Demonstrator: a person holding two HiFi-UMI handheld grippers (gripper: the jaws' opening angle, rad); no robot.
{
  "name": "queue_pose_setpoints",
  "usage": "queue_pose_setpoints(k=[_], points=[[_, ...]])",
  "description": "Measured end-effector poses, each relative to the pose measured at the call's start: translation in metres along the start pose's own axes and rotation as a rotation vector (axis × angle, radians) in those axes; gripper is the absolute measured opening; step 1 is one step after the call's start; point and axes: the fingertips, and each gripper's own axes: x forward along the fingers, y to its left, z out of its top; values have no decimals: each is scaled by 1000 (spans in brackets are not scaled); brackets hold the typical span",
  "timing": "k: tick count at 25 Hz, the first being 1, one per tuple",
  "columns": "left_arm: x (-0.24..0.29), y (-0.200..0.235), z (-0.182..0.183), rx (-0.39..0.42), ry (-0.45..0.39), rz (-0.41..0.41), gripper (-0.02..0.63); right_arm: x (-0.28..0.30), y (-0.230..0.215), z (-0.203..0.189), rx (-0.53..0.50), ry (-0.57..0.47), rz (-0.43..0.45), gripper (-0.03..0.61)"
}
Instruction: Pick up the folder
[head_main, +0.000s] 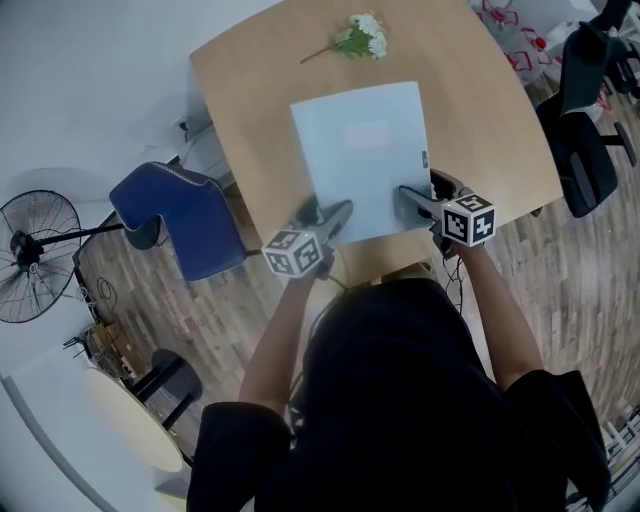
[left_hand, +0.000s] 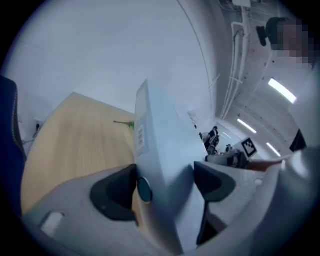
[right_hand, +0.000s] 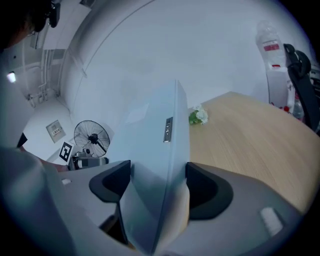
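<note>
A pale blue folder (head_main: 365, 155) hangs lifted off the wooden table (head_main: 250, 110), gripped at its near edge from both sides. My left gripper (head_main: 335, 213) is shut on its near left corner; in the left gripper view the folder (left_hand: 160, 150) stands on edge between the dark pads (left_hand: 116, 192). My right gripper (head_main: 412, 198) is shut on the near right corner, and the folder (right_hand: 155, 165) fills the gap between its pads (right_hand: 202, 192). A small label (right_hand: 168, 130) shows on the folder's spine.
A sprig of white flowers (head_main: 360, 38) lies at the table's far side. A blue chair (head_main: 185, 215) stands left of the table, a black office chair (head_main: 590, 120) at right. A floor fan (head_main: 35, 255) is at far left, over wooden flooring.
</note>
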Motion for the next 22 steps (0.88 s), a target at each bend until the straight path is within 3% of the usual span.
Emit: queue_pose_setpoints(k=[13,17,22], points=[[-172,-29,97,177,-285,166,365,-10,182,94,-357,-205,174,344],[-228,-34,126,239,-390,186,365,-12,240,115,-404,-271,216,341],[-276,-32,138,270,-457,200,365,-11,292,124,-472,-322,244,339]])
